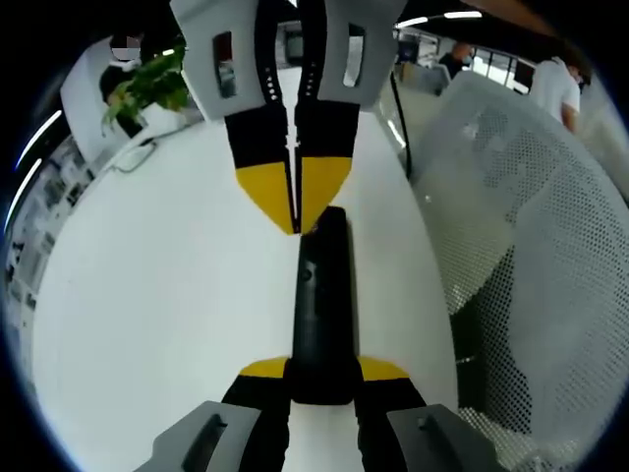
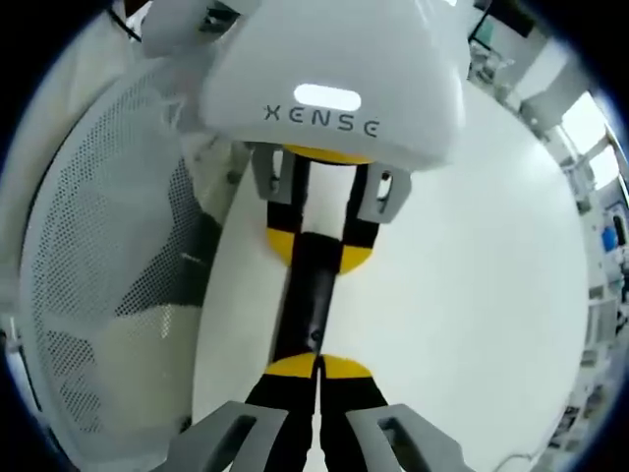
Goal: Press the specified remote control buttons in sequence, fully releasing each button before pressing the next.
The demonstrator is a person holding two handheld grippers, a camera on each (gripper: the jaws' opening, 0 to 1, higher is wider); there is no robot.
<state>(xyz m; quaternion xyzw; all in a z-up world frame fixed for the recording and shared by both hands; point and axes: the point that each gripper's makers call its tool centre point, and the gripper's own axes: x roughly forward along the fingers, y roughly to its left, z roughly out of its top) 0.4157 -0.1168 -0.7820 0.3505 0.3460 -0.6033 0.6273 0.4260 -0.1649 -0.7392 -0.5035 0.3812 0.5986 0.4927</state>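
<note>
One remote: you have the black remote control (image 1: 321, 305) lying lengthwise on the white table (image 1: 167, 315), near the table's edge by the mesh chair, with one end caught between your left gripper's jaws and the other end under your right gripper's tips.
Left gripper: your left gripper (image 1: 322, 372) is clamped on the near end of the remote, a yellow pad on each side; judged from that, it is there to pin the body so it cannot skate while a button is pushed.
Right gripper: your right gripper (image 2: 316, 366) has its jaws brought together into a single point, and that point sits on the far part of the remote's top face; a closed tip makes a narrow finger for one button.
Press state: the tips look to be touching the remote, but whether a button is actually down I cannot tell, since the face is dark and the tips cover the spot.
Mesh chair: the white mesh chair (image 1: 531, 246) stands just beside the table.
Plant: a green plant (image 1: 147, 88) stands well apart at the far end of the table.
Containers: its pot is too small to make out.
</note>
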